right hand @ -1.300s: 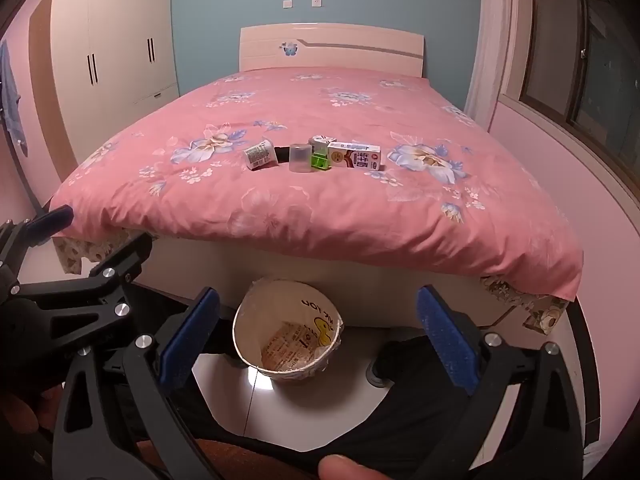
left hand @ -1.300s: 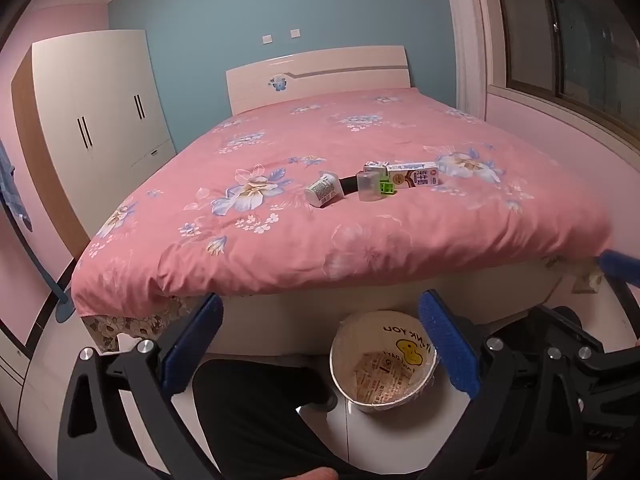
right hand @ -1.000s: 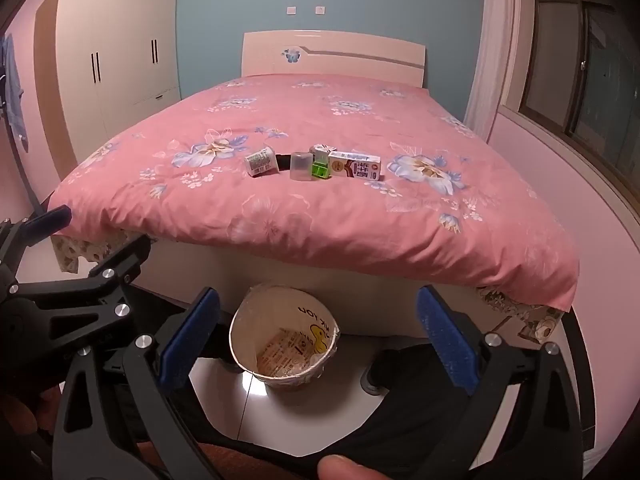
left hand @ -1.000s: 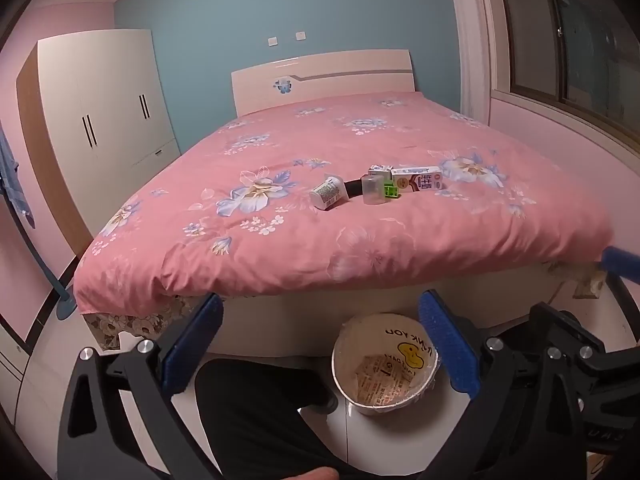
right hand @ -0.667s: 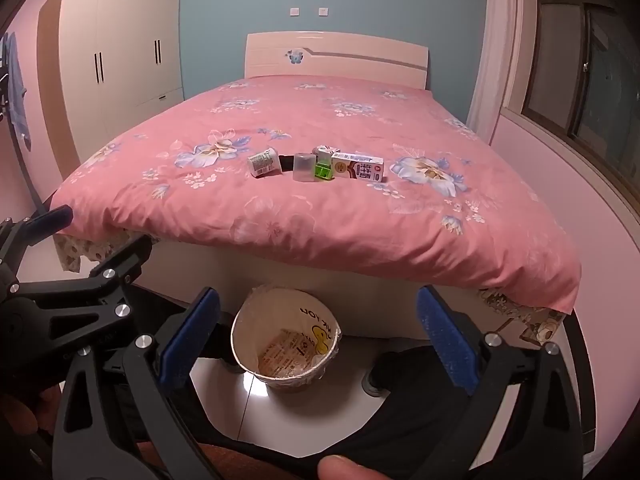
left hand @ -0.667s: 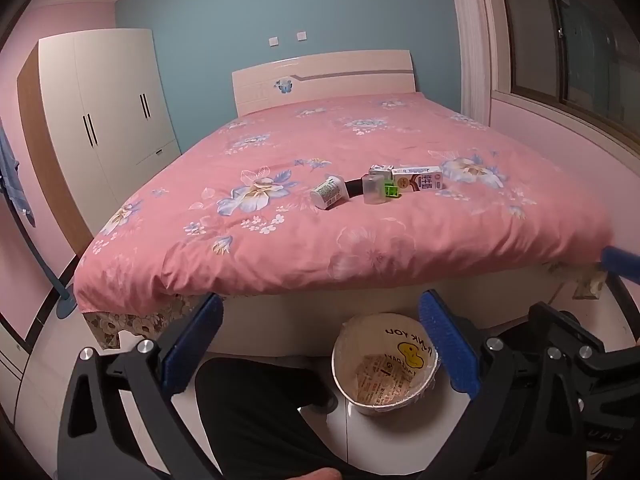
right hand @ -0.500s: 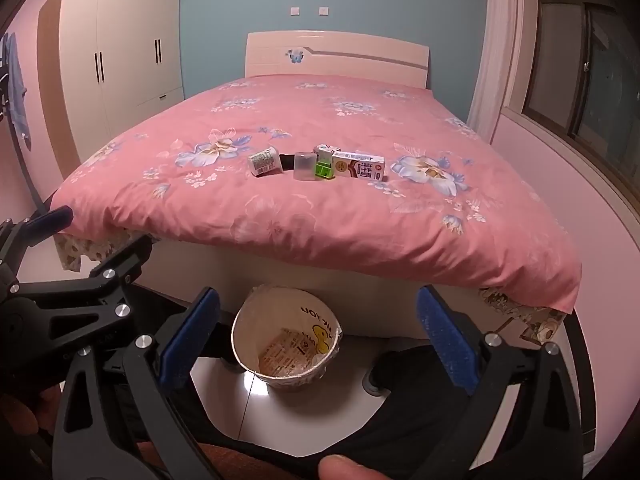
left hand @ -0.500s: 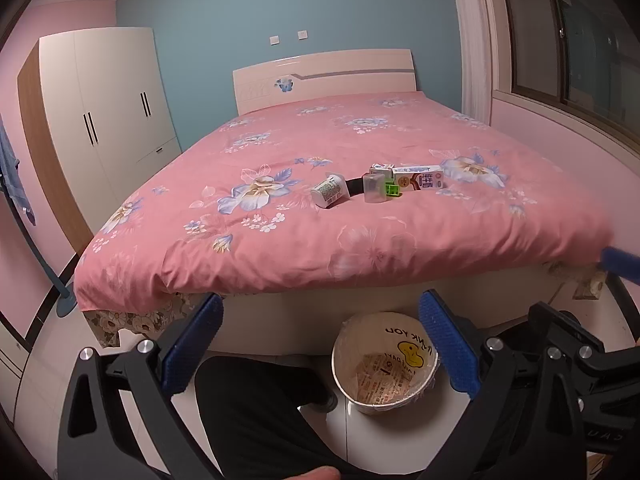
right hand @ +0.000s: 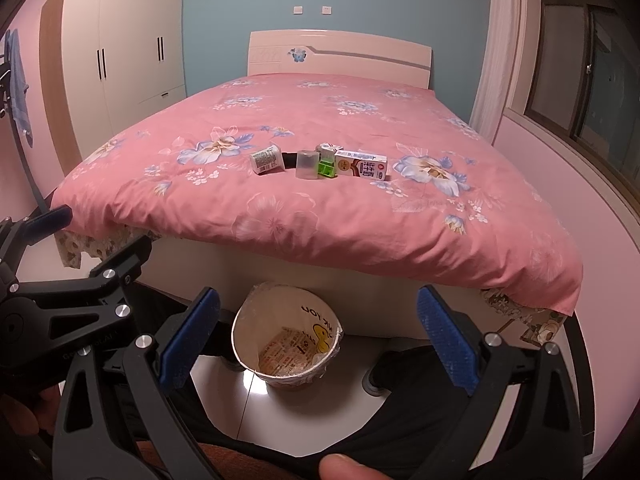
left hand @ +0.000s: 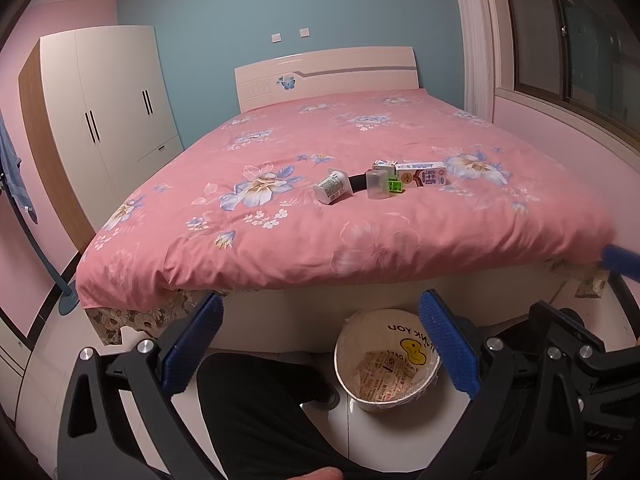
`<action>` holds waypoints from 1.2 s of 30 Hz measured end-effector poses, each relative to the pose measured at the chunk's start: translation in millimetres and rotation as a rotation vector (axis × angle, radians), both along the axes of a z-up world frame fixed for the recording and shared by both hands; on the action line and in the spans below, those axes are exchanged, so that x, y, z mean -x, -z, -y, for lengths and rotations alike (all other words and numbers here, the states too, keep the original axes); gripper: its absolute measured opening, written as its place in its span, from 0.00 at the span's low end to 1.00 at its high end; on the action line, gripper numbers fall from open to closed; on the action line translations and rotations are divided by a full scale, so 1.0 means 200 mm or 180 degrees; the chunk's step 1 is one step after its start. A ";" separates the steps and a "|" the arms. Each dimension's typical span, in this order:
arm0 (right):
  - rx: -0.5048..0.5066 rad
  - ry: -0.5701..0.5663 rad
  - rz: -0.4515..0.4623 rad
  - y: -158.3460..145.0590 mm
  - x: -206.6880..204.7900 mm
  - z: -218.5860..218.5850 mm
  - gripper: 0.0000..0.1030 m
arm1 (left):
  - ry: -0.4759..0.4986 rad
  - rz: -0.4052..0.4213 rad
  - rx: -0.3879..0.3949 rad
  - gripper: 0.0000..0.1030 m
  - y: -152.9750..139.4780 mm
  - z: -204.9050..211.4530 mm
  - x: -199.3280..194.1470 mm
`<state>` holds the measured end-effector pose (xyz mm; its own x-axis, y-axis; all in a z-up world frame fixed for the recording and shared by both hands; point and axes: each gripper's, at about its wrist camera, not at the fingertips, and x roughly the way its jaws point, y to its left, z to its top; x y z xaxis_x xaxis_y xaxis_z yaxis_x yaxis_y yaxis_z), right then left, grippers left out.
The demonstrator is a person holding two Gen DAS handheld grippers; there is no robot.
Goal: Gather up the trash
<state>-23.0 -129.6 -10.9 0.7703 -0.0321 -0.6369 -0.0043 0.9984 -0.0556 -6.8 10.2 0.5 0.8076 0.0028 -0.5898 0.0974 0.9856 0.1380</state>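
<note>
Ahead of both grippers' fingers, trash (right hand: 320, 164) is lying clustered on the bed (right hand: 360, 216). Left gripper (left hand: 320, 344) and right gripper (right hand: 318, 340) are hovering wide, empty, flanking the bin (right hand: 244, 320) for easy drops.

In front of me: bed (left hand: 400, 128) with pink floral duvet (right hand: 320, 128), white wardrobe (left hand: 116, 120) at left, window (right hand: 592, 80) at right, maybe blue cloth (right hand: 18, 80) hanging far left.

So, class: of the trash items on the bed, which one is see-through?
The small clear plastic cup, standing mouth-down mid-row between the printed yogurt cup and the green block; the others are opaque.
</note>
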 end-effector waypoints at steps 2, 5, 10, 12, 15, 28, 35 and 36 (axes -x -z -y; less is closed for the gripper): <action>-0.0005 -0.0003 -0.0004 0.00 0.00 0.00 0.94 | 0.0007 -0.0001 0.0008 0.97 0.00 -0.01 0.00; -0.0003 -0.0002 -0.0002 0.00 0.00 0.00 0.94 | 0.0005 0.0007 0.0018 0.97 0.01 -0.02 0.01; 0.0001 0.0001 -0.0007 0.00 0.00 0.00 0.94 | -0.0005 -0.0001 0.0002 0.97 0.01 -0.01 0.00; -0.0001 -0.0003 -0.0005 0.00 0.00 0.00 0.94 | -0.0012 0.0011 -0.0014 0.97 0.01 -0.01 0.00; 0.0009 0.0003 0.0007 0.00 0.00 -0.01 0.94 | -0.0007 0.0007 0.0003 0.97 0.02 -0.02 0.01; 0.0014 -0.0003 0.0012 0.00 0.01 -0.01 0.94 | -0.0009 0.0006 -0.0001 0.97 0.01 -0.01 0.01; 0.0016 -0.0002 0.0009 0.00 0.00 -0.01 0.94 | -0.0009 0.0004 -0.0003 0.97 0.01 -0.01 0.01; 0.0020 -0.0003 0.0011 0.00 0.00 -0.01 0.94 | -0.0010 0.0004 -0.0001 0.97 0.01 -0.01 0.01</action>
